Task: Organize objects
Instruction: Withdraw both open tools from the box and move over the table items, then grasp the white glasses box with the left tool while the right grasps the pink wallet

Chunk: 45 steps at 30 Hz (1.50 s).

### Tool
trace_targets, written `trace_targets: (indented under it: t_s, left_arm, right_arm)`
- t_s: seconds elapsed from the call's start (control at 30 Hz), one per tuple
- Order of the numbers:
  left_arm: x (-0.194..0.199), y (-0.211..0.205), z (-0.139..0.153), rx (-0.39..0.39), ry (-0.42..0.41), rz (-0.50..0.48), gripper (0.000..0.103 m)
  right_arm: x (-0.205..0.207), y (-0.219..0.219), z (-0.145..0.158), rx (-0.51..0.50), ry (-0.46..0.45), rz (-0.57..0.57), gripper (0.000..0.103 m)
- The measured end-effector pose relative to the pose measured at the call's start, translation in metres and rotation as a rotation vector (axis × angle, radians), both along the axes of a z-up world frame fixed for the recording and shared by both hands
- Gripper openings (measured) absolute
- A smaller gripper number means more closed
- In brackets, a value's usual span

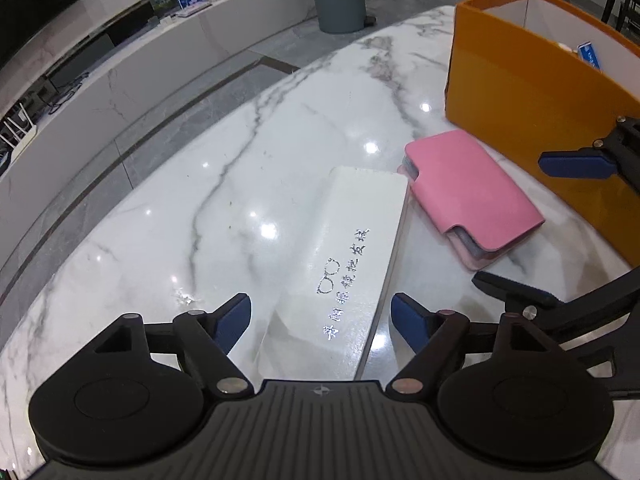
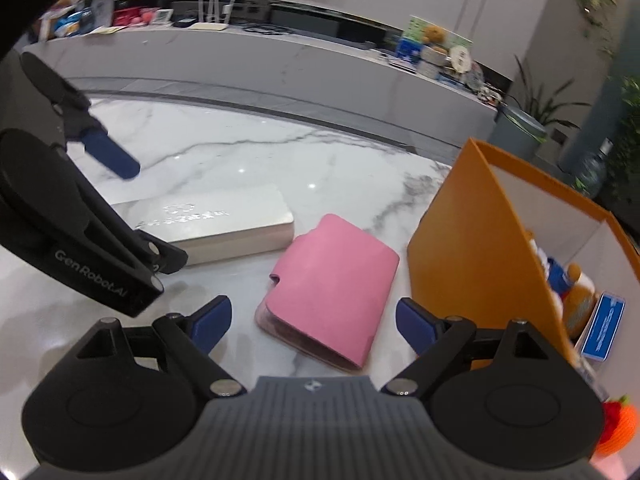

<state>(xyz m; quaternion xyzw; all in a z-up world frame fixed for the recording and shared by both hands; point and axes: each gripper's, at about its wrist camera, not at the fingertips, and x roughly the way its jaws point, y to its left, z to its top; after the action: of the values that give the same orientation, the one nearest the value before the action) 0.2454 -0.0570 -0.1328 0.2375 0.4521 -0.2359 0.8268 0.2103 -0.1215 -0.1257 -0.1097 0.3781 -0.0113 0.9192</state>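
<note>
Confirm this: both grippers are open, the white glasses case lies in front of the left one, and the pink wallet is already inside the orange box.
Not quite. The pink wallet lies on the marble table, outside the orange box, as the right wrist view shows. The rest holds: left gripper and right gripper are open, with the white glasses case before the left.

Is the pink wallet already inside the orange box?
No, the pink wallet lies on the marble table, outside and beside the orange box.

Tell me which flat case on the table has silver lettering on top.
The white case, lined up between the left gripper's open fingers. The pink wallet beside it is plain and lies nearer the orange box.
</note>
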Motion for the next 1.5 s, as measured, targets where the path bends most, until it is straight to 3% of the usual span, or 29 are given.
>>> trace_targets:
  t_s: [0.2,0.33,0.53,0.67,0.8,0.9,1.03,1.5]
  left_arm:
    - [0.008,0.002,-0.010,-0.025,0.024,0.010,0.092]
    - [0.008,0.013,-0.011,-0.115,0.060,0.046,0.081]
    - [-0.004,0.044,-0.007,-0.166,0.056,0.174,0.081]
    - [-0.027,0.065,-0.007,-0.138,0.022,0.196,0.081]
    - [-0.050,0.078,-0.007,-0.135,0.012,0.233,0.081]
    - [-0.069,0.082,-0.007,-0.144,-0.004,0.271,0.081]
    - [-0.102,0.074,-0.007,-0.149,-0.046,0.337,0.081]
    - [-0.167,0.039,-0.002,-0.147,0.030,0.435,0.078]
  right_arm:
    - [0.006,-0.002,-0.012,0.032,-0.026,-0.037,0.090]
    - [0.013,-0.004,-0.020,0.050,-0.019,-0.062,0.090]
    - [0.019,-0.001,-0.032,0.074,-0.041,-0.099,0.097]
    - [0.025,-0.003,-0.034,0.106,-0.059,-0.143,0.096]
    - [0.029,-0.006,-0.034,0.133,-0.063,-0.153,0.080]
    - [0.029,-0.007,-0.032,0.146,-0.048,-0.142,0.080]
    - [0.016,-0.007,-0.033,0.151,-0.039,-0.116,0.080]
    - [-0.072,-0.003,-0.031,0.157,0.000,0.042,0.080]
